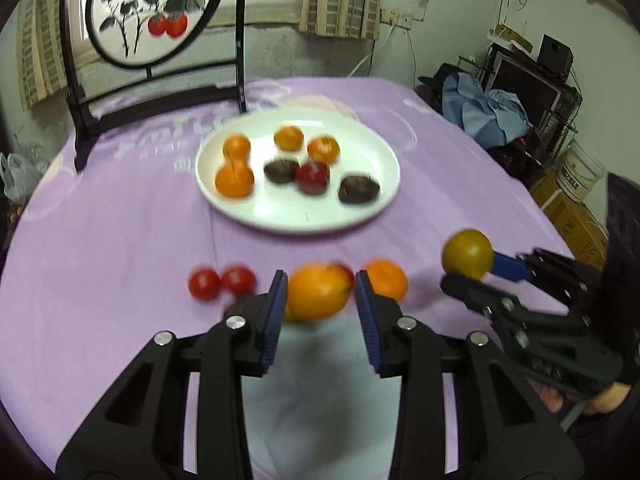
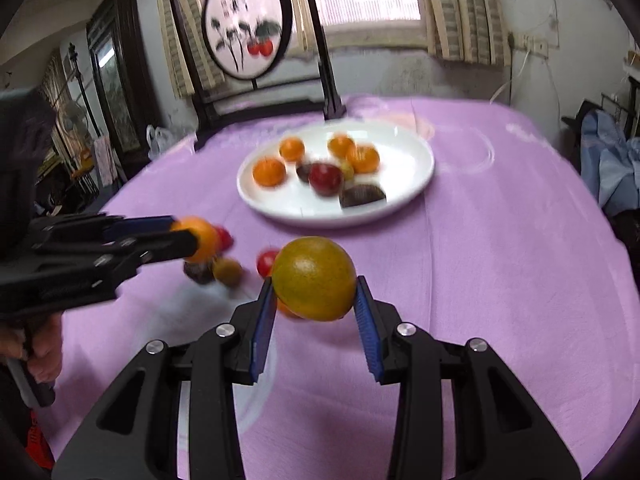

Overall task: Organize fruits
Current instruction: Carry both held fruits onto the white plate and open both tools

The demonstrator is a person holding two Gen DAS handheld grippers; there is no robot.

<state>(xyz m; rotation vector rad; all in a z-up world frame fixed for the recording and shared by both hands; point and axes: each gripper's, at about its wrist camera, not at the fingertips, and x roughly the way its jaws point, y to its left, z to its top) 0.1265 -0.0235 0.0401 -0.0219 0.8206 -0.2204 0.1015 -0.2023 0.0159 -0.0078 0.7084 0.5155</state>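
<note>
My left gripper [image 1: 321, 285] is shut on an orange fruit [image 1: 318, 300], held just above the purple cloth. In the right wrist view the same left gripper [image 2: 188, 234] comes in from the left with that orange fruit [image 2: 202, 240]. My right gripper [image 2: 314, 286] is shut on a green-yellow citrus [image 2: 314, 276], lifted off the table. From the left wrist view the right gripper [image 1: 470, 270] is at the right, carrying this citrus [image 1: 467, 254]. Beyond both stands a white plate [image 1: 360, 136] holding several oranges and dark red fruits.
Two red tomatoes [image 1: 205, 284] and another orange [image 1: 388, 280] lie on the cloth near my left fingers. A dark fruit [image 2: 199, 273] and a small greenish one [image 2: 228, 271] sit beside them. A black framed screen [image 1: 152, 12] stands behind the plate. A hand [image 2: 40, 352] grips the left handle.
</note>
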